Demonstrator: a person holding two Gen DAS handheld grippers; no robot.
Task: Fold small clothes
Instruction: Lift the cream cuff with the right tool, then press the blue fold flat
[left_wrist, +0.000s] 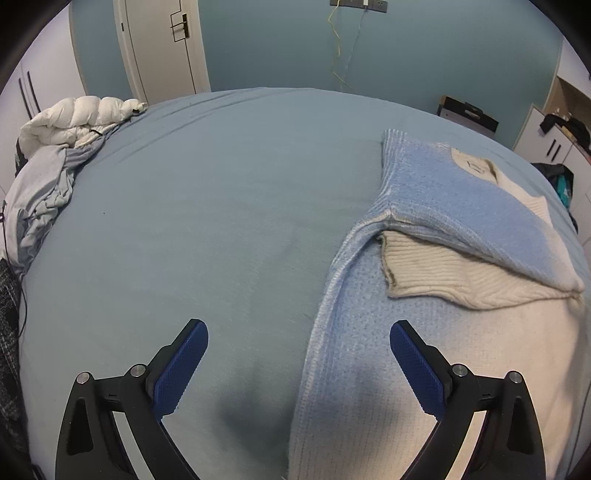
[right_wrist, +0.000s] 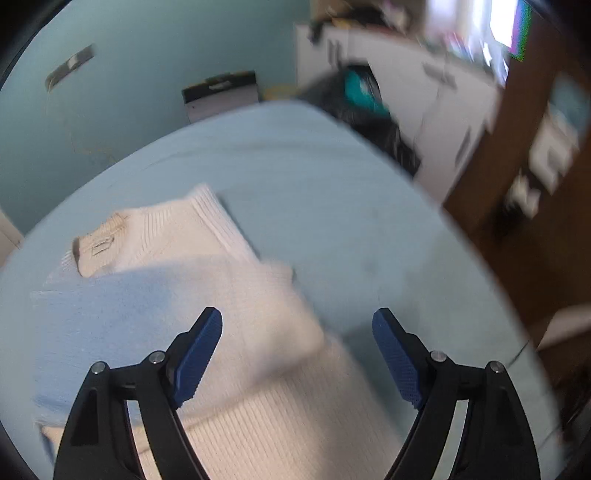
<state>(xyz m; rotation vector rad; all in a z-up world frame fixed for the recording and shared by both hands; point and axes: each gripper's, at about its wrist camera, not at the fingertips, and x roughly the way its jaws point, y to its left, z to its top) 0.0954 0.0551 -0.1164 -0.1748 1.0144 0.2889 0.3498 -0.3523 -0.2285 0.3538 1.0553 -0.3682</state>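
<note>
On the bed the sweater lies along its right side, long axis running away from me, sleeves folded in, so my right claw, spread wide and empty, hangs directly over it while my left claw, equally wide, straddles its left edge.

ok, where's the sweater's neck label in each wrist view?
Left wrist: label upper right, on the cream collar.
Right wrist: label left of centre, on the collar; blurred.
Shared landmark: black-topped box on the floor against the wall beyond the bed.
</note>
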